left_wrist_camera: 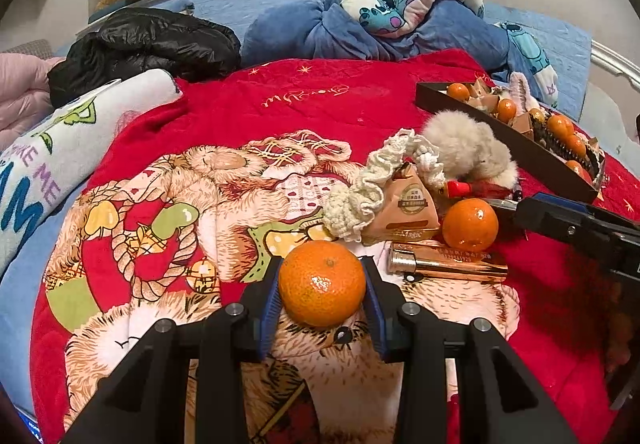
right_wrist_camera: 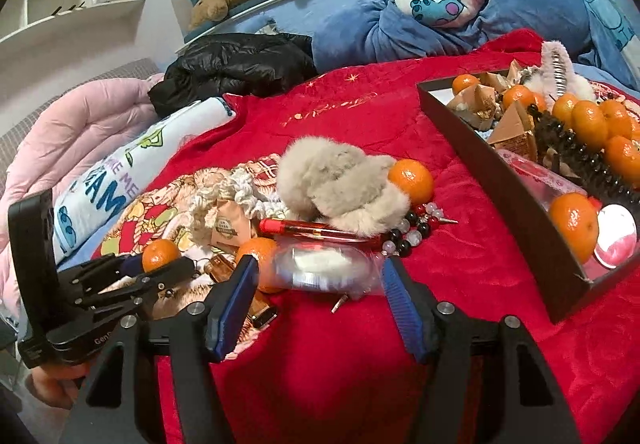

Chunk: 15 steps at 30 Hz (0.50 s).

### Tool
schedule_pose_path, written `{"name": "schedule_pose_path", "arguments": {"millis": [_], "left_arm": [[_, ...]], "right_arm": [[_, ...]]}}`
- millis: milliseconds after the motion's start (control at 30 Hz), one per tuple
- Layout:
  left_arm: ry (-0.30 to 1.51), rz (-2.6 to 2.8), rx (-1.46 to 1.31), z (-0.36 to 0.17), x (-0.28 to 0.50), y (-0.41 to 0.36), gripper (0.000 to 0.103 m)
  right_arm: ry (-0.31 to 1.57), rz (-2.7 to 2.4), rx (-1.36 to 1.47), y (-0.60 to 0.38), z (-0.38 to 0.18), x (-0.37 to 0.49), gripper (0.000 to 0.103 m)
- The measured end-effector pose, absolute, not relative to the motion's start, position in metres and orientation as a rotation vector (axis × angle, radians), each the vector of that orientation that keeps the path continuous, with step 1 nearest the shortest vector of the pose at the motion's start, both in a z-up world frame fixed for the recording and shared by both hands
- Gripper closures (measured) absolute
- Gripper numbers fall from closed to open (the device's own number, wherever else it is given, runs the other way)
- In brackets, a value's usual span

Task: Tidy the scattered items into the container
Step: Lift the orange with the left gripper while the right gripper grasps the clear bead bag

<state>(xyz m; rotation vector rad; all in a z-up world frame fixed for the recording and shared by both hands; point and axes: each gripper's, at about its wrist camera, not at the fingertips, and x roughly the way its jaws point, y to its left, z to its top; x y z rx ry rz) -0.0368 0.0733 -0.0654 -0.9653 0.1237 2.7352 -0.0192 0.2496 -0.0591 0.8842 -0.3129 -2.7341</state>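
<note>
Left gripper (left_wrist_camera: 322,284), lower centre of its own view: blue pads closed against both sides of a tangerine (left_wrist_camera: 322,282), which fills the gap between them. Whether the fruit is clear of the red blanket (left_wrist_camera: 248,100) cannot be told.

Right gripper (right_wrist_camera: 318,284), lower centre of its own view: fingers spread wide and holding nothing. A clear plastic packet (right_wrist_camera: 324,268) lies just beyond and between the tips, overlapping a second tangerine (right_wrist_camera: 260,256).

Middle ground: the loose pile holds a gold tube (left_wrist_camera: 444,262), a paper pyramid packet (left_wrist_camera: 404,204), a crocheted scrunchie (left_wrist_camera: 372,184), a red pen (right_wrist_camera: 316,230), a bead string (right_wrist_camera: 412,230) and a grey fur scrunchie (right_wrist_camera: 340,184).

Far right of both views: the dark box (right_wrist_camera: 500,180), already holding several tangerines, packets and a hair claw. It stands well apart from the held fruit, past the pile.

Risks, as judged:
- Round fruit gripped on two faces only; a tilt in transit could roll it out.
- The right fingers could drag the packet and nudge the tangerine under it, which would roll on soft bedding.
- The two grippers work close together; paths toward the box may cross.
</note>
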Motion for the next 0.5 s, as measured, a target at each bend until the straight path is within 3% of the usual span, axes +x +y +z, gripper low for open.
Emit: {"name": "schedule_pose_path", "arguments": {"millis": [500], "left_arm": [[0.115, 2.764, -0.909, -0.061, -0.03, 0.071, 0.064]], "right_arm": [[-0.355, -2.764, 0.941, 0.25, -0.067, -0.031, 0.039]]}}
